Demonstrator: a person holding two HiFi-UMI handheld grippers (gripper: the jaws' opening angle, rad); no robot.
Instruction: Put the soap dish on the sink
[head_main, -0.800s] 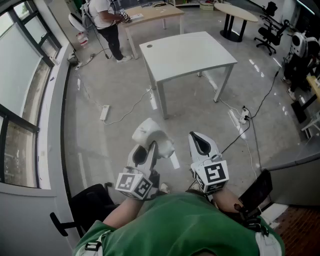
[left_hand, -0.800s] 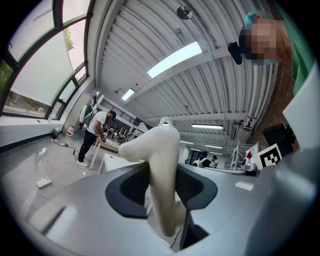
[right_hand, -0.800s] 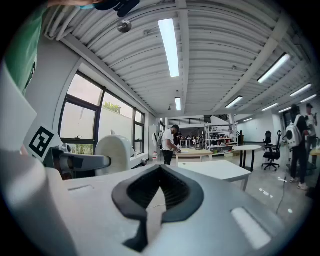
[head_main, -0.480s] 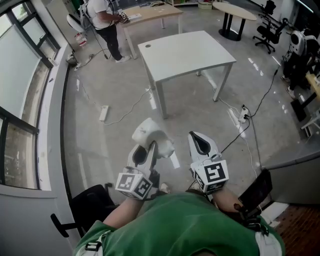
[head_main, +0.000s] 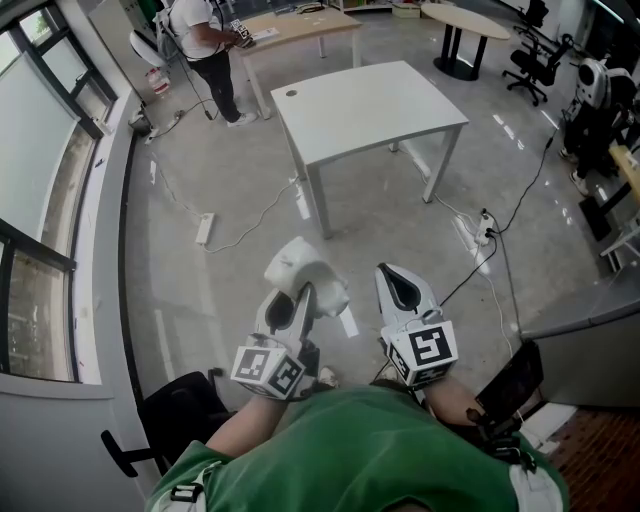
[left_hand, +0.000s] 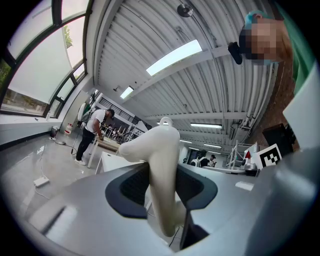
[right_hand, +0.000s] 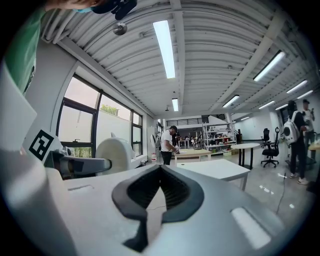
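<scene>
Jaws of left gripper (head_main: 298, 298) part-open, clamped on cream-white curved soap dish (left_hand: 161, 160); dish juts past tips toward 12 o'clock, held in air above grey polished floor (head_main: 400, 240). Jaws of right gripper (head_main: 398, 280) closed together, nothing between; sits at 3 o'clock of left, near. White rectangular table (head_main: 370, 105) at 12 o'clock, well apart.

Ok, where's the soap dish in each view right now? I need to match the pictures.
Head view: dish low centre, sticking forward out of the left claw.
Left gripper view: dish dead centre, clamped in that claw.
Right gripper view: dish left of middle, a pale rounded shape.
Shared landmark: the white table, behind the dish in the left gripper view, right of centre in the right gripper view.
</scene>
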